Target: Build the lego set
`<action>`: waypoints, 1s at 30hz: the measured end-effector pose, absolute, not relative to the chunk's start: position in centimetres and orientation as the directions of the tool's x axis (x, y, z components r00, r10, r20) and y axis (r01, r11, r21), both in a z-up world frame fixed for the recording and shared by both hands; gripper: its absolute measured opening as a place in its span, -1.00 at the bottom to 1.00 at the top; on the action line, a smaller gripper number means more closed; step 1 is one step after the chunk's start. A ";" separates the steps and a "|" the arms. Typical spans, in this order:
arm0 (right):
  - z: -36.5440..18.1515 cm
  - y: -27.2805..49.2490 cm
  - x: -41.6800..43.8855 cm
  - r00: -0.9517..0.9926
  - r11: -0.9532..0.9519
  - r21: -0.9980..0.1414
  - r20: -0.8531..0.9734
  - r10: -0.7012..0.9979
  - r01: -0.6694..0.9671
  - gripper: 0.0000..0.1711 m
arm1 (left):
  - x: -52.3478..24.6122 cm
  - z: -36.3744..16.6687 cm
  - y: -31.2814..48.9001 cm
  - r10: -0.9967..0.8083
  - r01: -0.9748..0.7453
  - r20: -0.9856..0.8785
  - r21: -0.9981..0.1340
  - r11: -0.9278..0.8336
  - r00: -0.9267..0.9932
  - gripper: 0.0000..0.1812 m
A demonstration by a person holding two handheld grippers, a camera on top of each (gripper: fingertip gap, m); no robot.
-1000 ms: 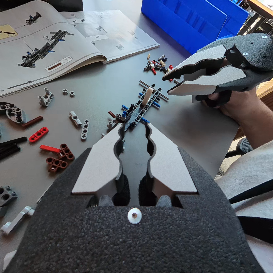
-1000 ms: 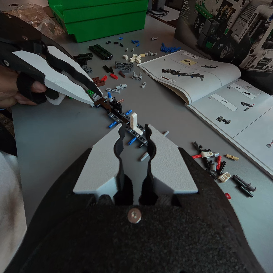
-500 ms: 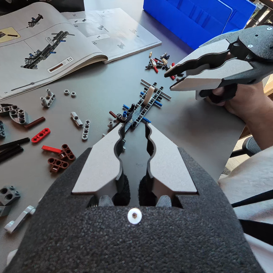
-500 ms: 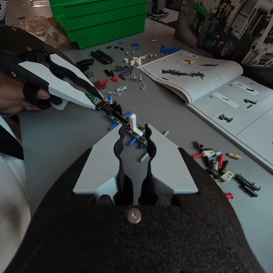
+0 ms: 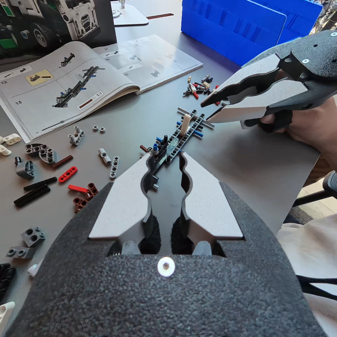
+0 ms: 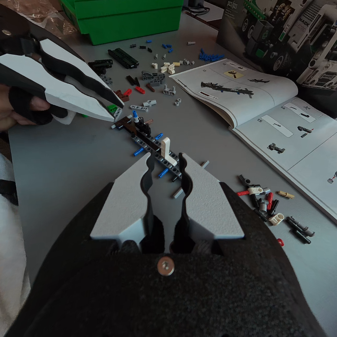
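A long dark grey Lego beam assembly (image 5: 179, 138) with blue pins and an upright white L-beam (image 5: 185, 124) lies on the grey table. My left gripper (image 5: 166, 155) is open, with the assembly's near end between its fingertips, close to the left one. My right gripper (image 5: 205, 112) is open at the far end, its tips just above it. In the right wrist view the right gripper (image 6: 165, 156) is open around the assembly (image 6: 151, 140) near the white L-beam (image 6: 166, 149). The left gripper (image 6: 117, 113) hovers open at its brown end.
An open instruction booklet (image 5: 73, 82) (image 6: 255, 102) lies behind, with the set's box (image 5: 45, 23) beyond it. A blue bin (image 5: 228, 31) and a green bin (image 6: 127, 20) stand at the back. Loose pieces lie scattered (image 5: 67, 174) (image 6: 262, 200). The table edge (image 5: 291, 182) is near. My hands' fingertips stand some 9 cm from each other.
The left wrist view has tilted up, so the box now shows. The assembly's near end sits deeper between the left fingers. Both grippers stay open at the assembly's two ends.
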State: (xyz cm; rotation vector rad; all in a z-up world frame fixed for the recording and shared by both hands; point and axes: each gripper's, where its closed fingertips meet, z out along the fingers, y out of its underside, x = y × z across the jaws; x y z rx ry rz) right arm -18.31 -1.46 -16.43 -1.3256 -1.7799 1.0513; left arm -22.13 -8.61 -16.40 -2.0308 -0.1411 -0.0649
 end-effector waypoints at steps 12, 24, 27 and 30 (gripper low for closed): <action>-16.6 -1.5 -18.3 -0.259 0.159 -0.886 0.046 0.965 0.436 -0.73 | -22.2 -16.2 -8.6 0.082 0.100 0.071 -0.896 -0.433 0.994 -0.72; -17.1 -1.9 -18.4 -0.269 0.224 -0.867 0.110 0.957 0.445 -0.74 | -22.0 -16.3 -8.6 0.078 0.070 0.039 -0.893 -0.444 0.996 -0.72; -17.1 -1.8 -18.4 -0.268 0.209 -0.870 0.094 0.959 0.446 -0.74 | -22.0 -16.4 -8.6 0.077 0.078 0.049 -0.892 -0.446 0.996 -0.72; -17.0 -1.7 -18.4 -0.267 0.203 -0.873 0.087 0.960 0.444 -0.74 | -22.0 -16.4 -8.6 0.075 0.077 0.049 -0.893 -0.444 0.996 -0.73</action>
